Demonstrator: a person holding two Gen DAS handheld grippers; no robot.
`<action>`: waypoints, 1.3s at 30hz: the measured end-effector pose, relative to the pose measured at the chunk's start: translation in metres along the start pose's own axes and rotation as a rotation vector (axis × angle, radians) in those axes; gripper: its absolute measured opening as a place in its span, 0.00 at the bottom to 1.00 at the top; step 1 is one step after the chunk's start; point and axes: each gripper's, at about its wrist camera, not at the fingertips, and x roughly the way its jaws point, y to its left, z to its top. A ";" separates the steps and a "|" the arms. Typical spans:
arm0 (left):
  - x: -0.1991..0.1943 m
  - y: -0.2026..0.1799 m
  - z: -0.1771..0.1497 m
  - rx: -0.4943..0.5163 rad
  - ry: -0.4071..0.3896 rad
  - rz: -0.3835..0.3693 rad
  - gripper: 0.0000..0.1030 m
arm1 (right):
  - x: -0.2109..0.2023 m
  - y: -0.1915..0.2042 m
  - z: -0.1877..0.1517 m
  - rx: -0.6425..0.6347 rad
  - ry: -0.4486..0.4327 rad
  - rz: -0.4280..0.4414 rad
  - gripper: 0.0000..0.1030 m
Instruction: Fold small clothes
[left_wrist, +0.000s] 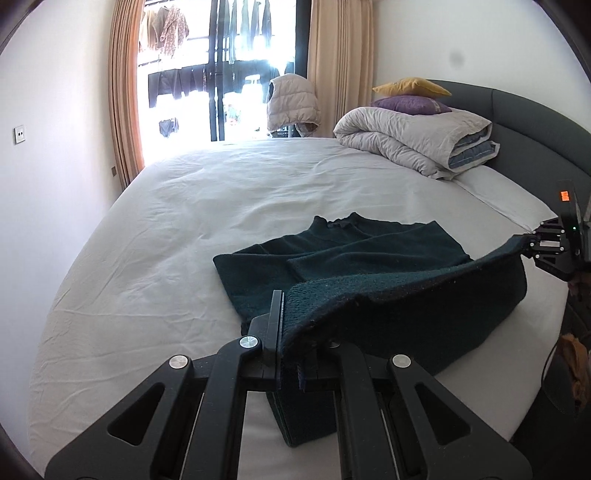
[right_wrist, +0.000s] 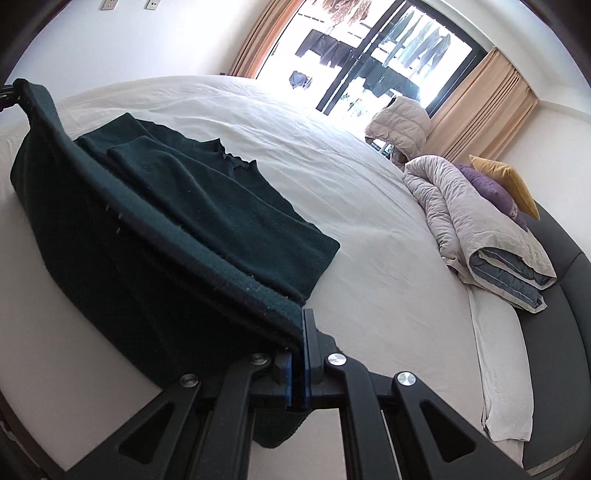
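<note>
While one dark green sweater (left_wrist: 354, 254) lies on the bed (left_wrist: 177, 206), we clamp its near hem at two corners: the left gripper (left_wrist: 282, 325) and the right gripper (right_wrist: 300, 343) each have jaws closed tight on the knit, lifting that edge (the collar end rests flat). We count two pillows, one folded duvet (left_wrist: 417, 140), and a window (left_wrist: 221, 70) beyond.

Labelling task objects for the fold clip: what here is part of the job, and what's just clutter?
In the job:
- dark green sweater, near hem lifted off the bed sheet
- left gripper, shut on one hem corner
- right gripper, shut on the other

Lying about:
- folded grey duvet
- purple pillow and yellow pillow
- beige puffer vest
</note>
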 end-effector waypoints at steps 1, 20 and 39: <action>0.010 0.004 0.007 -0.004 0.008 0.005 0.04 | 0.011 -0.002 0.008 -0.009 0.009 -0.001 0.04; 0.216 0.080 0.066 -0.103 0.255 0.047 0.04 | 0.197 -0.034 0.092 0.153 0.268 0.162 0.04; 0.257 0.114 0.057 -0.229 0.268 0.104 0.10 | 0.209 -0.138 0.034 0.825 0.202 0.059 0.82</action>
